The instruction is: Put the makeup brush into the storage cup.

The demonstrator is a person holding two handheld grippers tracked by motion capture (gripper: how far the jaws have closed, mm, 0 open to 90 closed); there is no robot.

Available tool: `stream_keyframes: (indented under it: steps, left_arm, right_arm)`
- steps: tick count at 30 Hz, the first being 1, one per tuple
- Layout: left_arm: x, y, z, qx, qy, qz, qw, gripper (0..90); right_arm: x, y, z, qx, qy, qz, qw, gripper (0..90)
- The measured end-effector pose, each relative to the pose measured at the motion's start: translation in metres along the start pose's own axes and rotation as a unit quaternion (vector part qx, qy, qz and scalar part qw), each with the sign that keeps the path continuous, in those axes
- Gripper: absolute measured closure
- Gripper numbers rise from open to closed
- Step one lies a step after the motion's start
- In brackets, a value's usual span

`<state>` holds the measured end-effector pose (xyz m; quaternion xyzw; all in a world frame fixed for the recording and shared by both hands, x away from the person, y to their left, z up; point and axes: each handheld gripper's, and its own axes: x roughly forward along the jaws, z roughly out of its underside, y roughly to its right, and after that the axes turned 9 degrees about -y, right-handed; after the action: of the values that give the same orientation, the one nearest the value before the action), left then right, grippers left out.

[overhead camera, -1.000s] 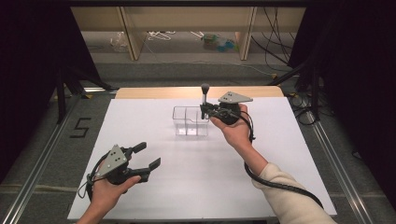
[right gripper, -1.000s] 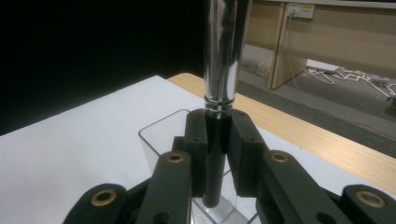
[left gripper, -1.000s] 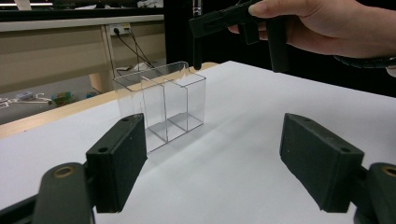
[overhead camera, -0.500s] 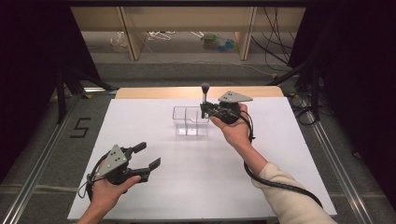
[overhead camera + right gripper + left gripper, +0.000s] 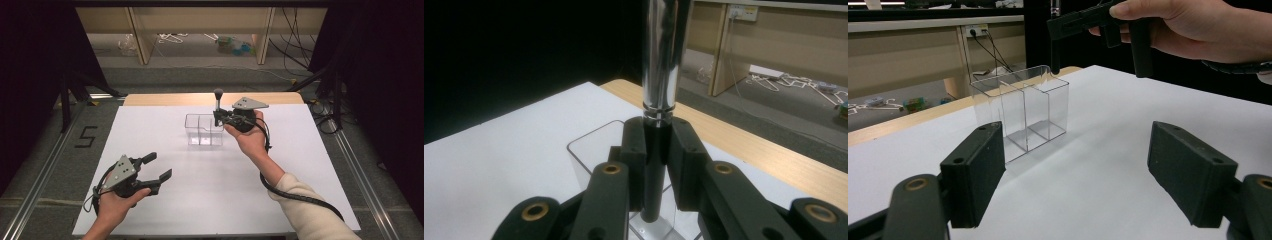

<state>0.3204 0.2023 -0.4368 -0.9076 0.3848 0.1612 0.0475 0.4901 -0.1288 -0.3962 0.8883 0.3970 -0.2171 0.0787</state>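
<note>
Brush (image 5: 218, 102) is the piece we are handling, a slim one with a rounded head on top, a chrome sleeve and a black handle; it stands upright in the right gripper (image 5: 219, 118), whose jaws are clamped on the black handle just under the chrome, as the right gripper view makes plain (image 5: 659, 75). Over the last second we see no change at all; the brush, both hands and the clear divided organizer (image 5: 192, 134) sit exactly where they sat in the earlier high views. The organizer stands on the white desk (image 5: 300, 165) towards the middle of its far edge, with nothing in it; the brush hangs over its right-hand end compartment. In the left gripper view the handle's lower tip (image 5: 1054, 55) is about level with the rim of that end cell (image 5: 1018, 115); how far it has entered we cannot tell. The left gripper (image 5: 159, 165) rests near the desk's near left corner, well apart from the organizer, jaws spread wide and grasping nothing. We read the stillness as a pause for lining up before the drop; the brush is not yet stowed, so the job is near its end but unfinished. What remains, in our judgement, is to lower the handle straight down into that cell and then let go; a tilt could catch the thin wall and nudge the light organizer, which the idle left gripper is too far away to steady.
</note>
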Motion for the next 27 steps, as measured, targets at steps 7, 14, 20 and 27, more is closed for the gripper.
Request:
stream_keyframes:
  steps: [7,14,20,27]
  left_arm:
    - [0.0002,-0.0001,0.0001,0.000,-0.001,0.000,1.0000,22.7]
    - [0.0001,-0.0003,0.0002,0.000,-0.002,0.000,1.0000,22.7]
    - [0.0000,-0.0003,0.0002,0.000,-0.003,0.000,1.0000,22.8]
    - [-0.0001,-0.0002,0.0003,0.001,-0.003,-0.001,1.0000,22.8]
  right_arm:
    - [0.0009,0.0006,-0.0006,0.000,0.002,0.004,1.0000,79.5]
    - [0.0024,0.0015,-0.0005,0.003,0.000,0.003,1.0000,79.4]
    - [0.0041,0.0016,-0.0006,0.002,0.002,0.003,1.0000,79.4]
    - [0.0049,0.0027,-0.0001,0.000,-0.001,0.005,1.0000,79.4]
